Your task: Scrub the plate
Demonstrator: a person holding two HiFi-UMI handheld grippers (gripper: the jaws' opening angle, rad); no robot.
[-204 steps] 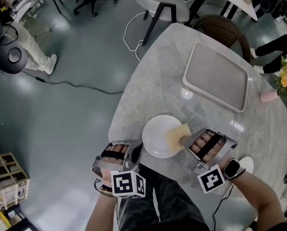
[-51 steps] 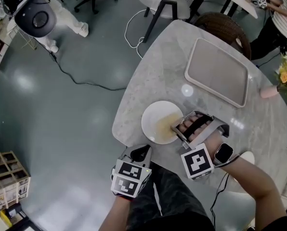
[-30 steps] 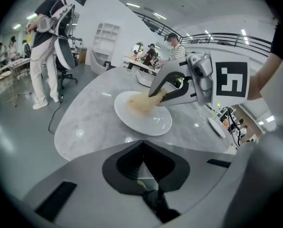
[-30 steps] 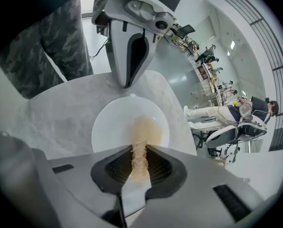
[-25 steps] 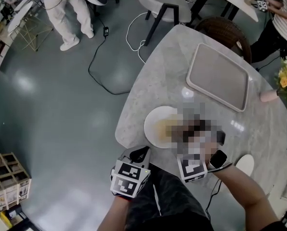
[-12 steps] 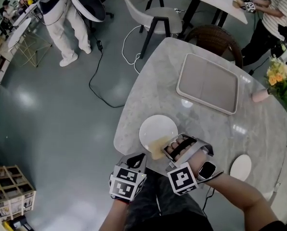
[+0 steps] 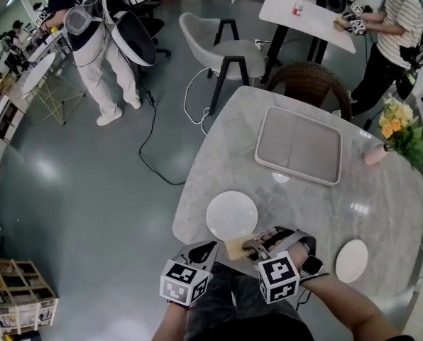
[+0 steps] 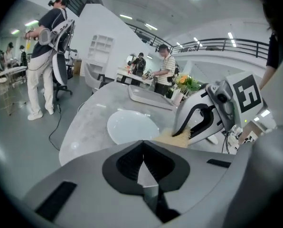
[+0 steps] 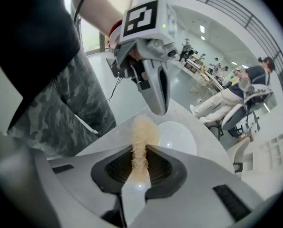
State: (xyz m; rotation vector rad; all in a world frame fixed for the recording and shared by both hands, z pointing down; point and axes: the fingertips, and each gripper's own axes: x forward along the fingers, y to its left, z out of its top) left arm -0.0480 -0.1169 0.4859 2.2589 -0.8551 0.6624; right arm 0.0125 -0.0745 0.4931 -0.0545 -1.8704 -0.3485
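The right claw [image 9: 140, 152] is clamped on a tan fibrous sponge [image 9: 142, 129], which is squeezed thin between the jaws and sticks out past the tips. In the head view the sponge is off the plate [image 7: 231, 216], just beside its near rim at the near edge of the bench [image 7: 218, 155]; whether it touches the bench can't be told. The plate is round and white, lying flat on the grey marbled bench on the person's side, with neither claw touching it. The left claw [image 8: 143, 148] has its jaws closed together with nothing between them, and sits at the bench's near edge left of the sponge, pointing toward the plate and the right claw. A watch [image 7: 311, 265] is on the right wrist. A grey rectangular tray [image 7: 297, 145] lies on the far part of the bench, well apart from the plate. A small plate [image 7: 351, 260] sits near the right forearm, and a pink vase [image 7: 376, 154] with yellow flowers [image 7: 396, 119] is at the bench's right edge. A wicker chair [image 7: 312, 80] stands behind the tray, with a grey chair [image 7: 229, 48] beyond it. A cable [image 7: 151, 141] trails over the floor [image 7: 77, 190]. A person in white trousers [image 7: 98, 41] stands at upper left and a person in a striped shirt [image 7: 399, 20] at upper right
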